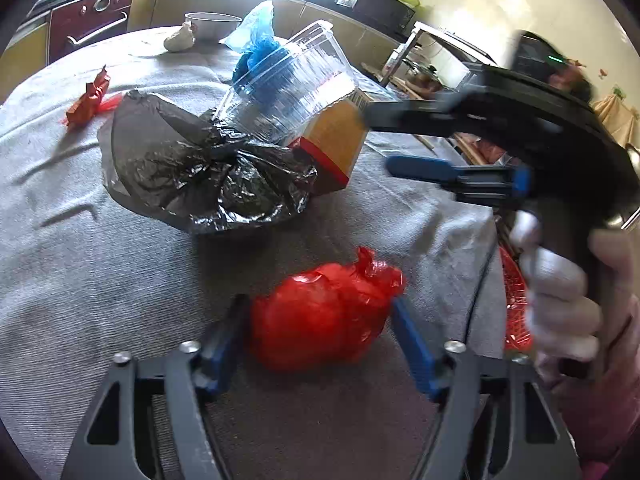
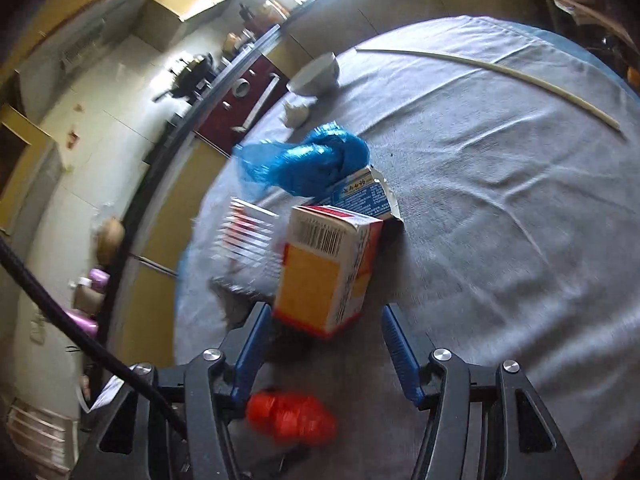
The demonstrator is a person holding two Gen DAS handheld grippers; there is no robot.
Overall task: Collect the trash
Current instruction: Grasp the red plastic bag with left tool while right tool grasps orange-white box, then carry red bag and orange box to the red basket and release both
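A crumpled red plastic bag [image 1: 324,316] lies on the grey tablecloth between the open blue fingers of my left gripper [image 1: 320,312]; touch cannot be told. It also shows in the right wrist view [image 2: 290,416]. My right gripper [image 2: 324,320] is open around the near end of an orange and white carton [image 2: 320,276], which leans over a black trash bag [image 1: 208,172]. In the left wrist view the right gripper [image 1: 380,140] shows beside the carton [image 1: 336,140]. A clear plastic tub [image 1: 288,92] and a blue bag [image 2: 308,160] lie behind.
A red wrapper [image 1: 90,98] lies far left on the cloth. A white bowl [image 1: 212,24] and a white wad [image 1: 180,40] sit at the far edge. A blue-printed carton [image 2: 364,198] lies behind the orange one. A pale stick [image 2: 500,70] lies across the cloth. Kitchen counters surround the table.
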